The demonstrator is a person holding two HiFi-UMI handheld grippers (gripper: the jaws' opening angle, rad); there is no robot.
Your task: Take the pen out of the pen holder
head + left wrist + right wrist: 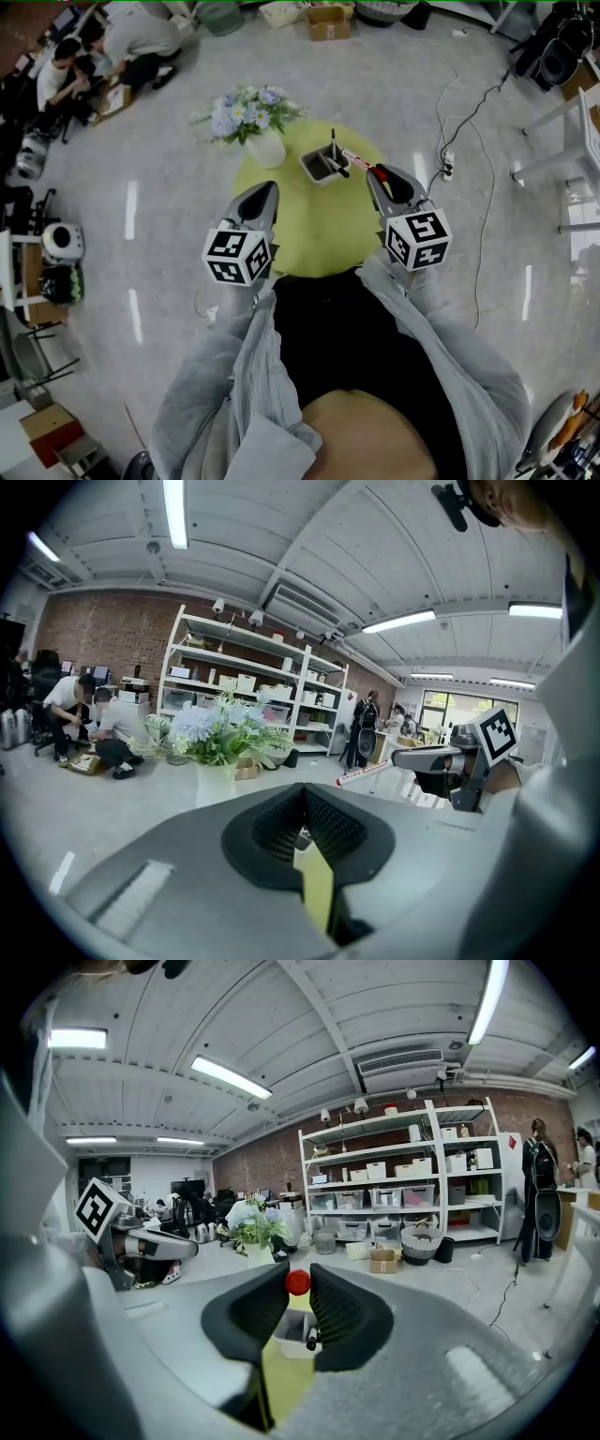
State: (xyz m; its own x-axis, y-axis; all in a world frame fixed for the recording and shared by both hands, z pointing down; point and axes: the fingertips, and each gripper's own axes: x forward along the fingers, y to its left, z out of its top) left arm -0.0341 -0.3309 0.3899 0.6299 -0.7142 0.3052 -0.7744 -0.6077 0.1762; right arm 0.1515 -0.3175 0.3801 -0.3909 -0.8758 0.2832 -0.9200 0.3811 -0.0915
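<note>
A grey-white pen holder point(322, 167) stands on the round green table point(319, 234), with dark pens still upright in it. My right gripper point(376, 174) is shut on a white pen with a red end point(359, 161), held up beside and to the right of the holder. In the right gripper view the red end point(297, 1282) sits between the jaws, with the holder point(296, 1331) below. From the left gripper view the pen point(366, 773) sticks out of the right gripper point(405, 757). My left gripper point(266, 193) hovers over the table's left part, shut point(302, 799) and empty.
A white vase point(265, 148) of pale flowers point(246, 108) stands at the table's far left edge. On the floor lie a power strip and cables point(447, 164) to the right. People crouch at the upper left point(131, 47). White shelves point(403, 1185) line the brick wall.
</note>
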